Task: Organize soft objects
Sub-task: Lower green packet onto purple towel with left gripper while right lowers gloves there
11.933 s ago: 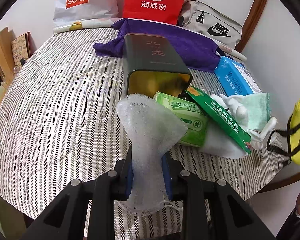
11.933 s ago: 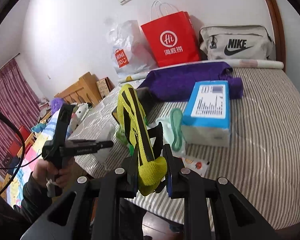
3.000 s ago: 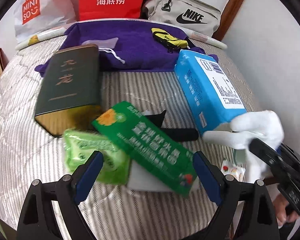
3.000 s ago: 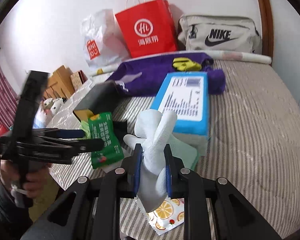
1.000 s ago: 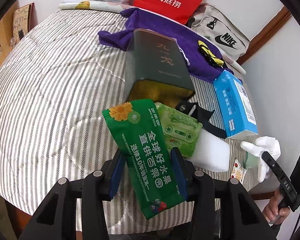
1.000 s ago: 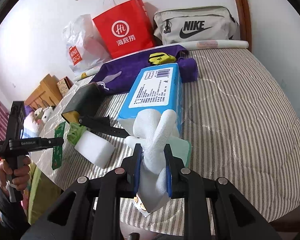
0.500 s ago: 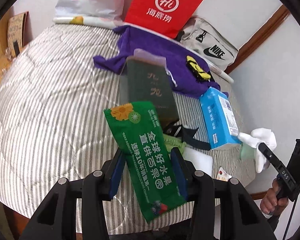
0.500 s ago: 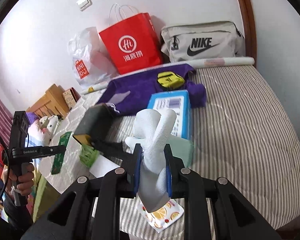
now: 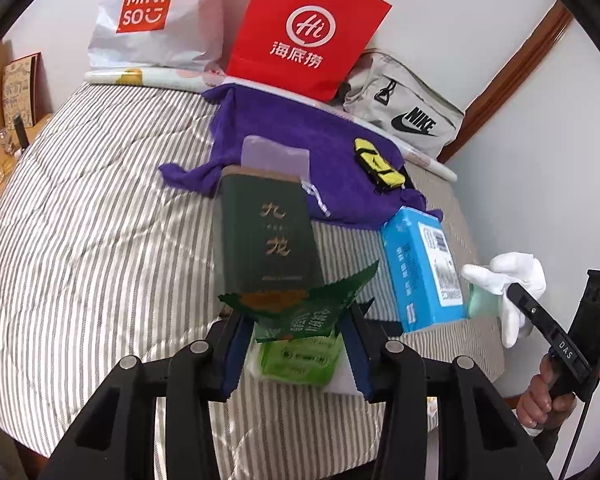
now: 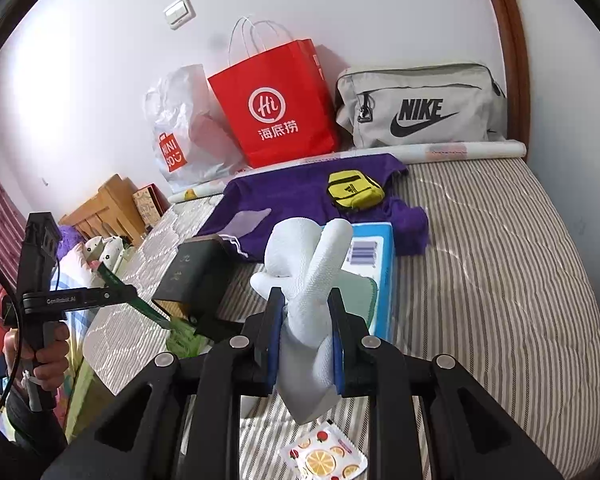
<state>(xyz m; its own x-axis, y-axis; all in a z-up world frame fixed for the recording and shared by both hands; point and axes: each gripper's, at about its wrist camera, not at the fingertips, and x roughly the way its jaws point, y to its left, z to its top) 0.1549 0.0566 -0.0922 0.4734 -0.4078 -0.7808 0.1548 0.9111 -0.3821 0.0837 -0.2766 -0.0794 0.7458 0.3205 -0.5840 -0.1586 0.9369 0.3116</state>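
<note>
Fruit-print sachet [image 10: 325,458] at bottom centre shows only in right view. Left gripper [image 9: 296,340] pinches green packet [image 9: 300,308], centre frame; right gripper [image 10: 304,344] clamps white glove [image 10: 306,280], centre.

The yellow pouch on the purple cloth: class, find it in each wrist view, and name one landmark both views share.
Left wrist view: the yellow pouch lies upper right of centre, on the purple cloth's right end.
Right wrist view: the pouch sits just above centre, on the same cloth.
Shared landmark: the red paper bag against the wall behind the cloth.
</note>
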